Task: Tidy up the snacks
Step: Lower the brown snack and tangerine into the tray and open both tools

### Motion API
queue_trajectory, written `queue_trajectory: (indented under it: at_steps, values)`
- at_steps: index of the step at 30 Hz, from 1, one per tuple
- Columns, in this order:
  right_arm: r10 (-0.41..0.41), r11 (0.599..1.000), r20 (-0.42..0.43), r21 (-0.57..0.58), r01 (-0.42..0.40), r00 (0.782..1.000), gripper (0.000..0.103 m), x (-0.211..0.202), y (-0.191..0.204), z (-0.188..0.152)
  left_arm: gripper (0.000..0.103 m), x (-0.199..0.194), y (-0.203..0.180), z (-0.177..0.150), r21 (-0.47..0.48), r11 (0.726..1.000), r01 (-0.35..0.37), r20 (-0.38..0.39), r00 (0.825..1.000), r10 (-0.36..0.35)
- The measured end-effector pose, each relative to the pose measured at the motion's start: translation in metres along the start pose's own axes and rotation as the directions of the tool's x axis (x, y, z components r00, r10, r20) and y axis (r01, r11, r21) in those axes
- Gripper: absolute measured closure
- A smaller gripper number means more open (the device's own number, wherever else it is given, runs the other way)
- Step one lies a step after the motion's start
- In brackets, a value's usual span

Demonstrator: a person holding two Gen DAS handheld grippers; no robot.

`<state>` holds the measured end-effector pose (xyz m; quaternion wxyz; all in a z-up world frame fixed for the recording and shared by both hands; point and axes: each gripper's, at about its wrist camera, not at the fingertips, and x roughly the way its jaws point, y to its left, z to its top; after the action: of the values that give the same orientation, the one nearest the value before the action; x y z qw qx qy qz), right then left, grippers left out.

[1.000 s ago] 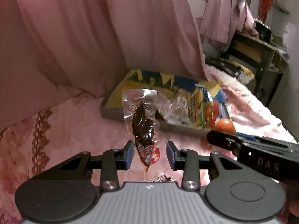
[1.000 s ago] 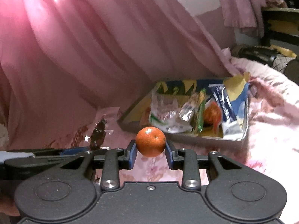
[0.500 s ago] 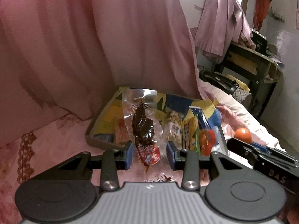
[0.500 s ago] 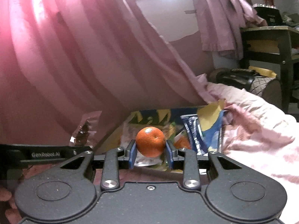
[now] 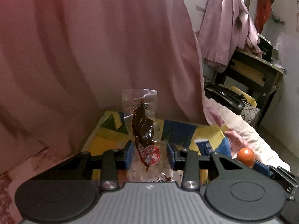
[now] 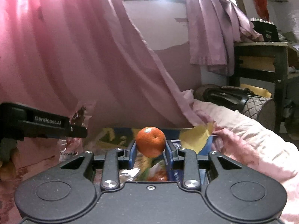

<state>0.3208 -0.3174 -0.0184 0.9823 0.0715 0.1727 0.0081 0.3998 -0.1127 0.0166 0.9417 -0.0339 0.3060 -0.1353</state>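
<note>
Two grips loaded: left gripper (image 5: 150, 154) pinches clear snack packet (image 5: 143, 128) upright, right gripper (image 6: 150, 150) clamps orange (image 6: 150, 141), both above tray (image 5: 179, 132) w/ snacks, near its front edge.

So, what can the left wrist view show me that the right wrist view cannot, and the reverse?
Only the left wrist view shows the clear meat snack packet face-on, with its red label, between the left gripper fingers. Only the right wrist view shows the orange squarely clamped in the right gripper, with packets visible in the tray below. Both show the snack tray, the pink curtain and the dark table.
</note>
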Motion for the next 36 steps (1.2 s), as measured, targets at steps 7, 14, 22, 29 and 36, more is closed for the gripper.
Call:
queue_trajectory:
  at_steps: [7,14,22,29,36]
  values:
    - [0.002,0.997,-0.084,0.074,0.004,0.996,0.069,0.044,-0.026,-0.008,0.063,0.055,-0.015,0.004,0.011,1.0,0.021,-0.063,0.998,-0.021]
    - [0.017,0.995,-0.157,0.1,-0.001,0.987,0.068,0.064,-0.029,-0.017,0.062,0.084,-0.017,-0.01,0.0,1.0,-0.01,-0.17,0.985,0.01]
    - [0.029,0.993,-0.188,0.12,-0.006,0.982,0.068,0.068,-0.029,-0.024,0.061,0.087,-0.014,-0.021,-0.037,0.999,-0.029,-0.201,0.979,0.021]
    - [0.028,0.997,-0.197,0.078,-0.013,0.98,0.067,0.07,-0.021,-0.026,0.059,0.091,-0.013,-0.021,-0.034,0.999,-0.041,-0.21,0.977,0.033]
    - [0.042,0.996,-0.194,0.09,-0.025,0.98,0.065,0.072,-0.019,-0.027,0.063,0.09,-0.008,-0.03,-0.041,0.996,-0.081,-0.207,0.976,0.07]
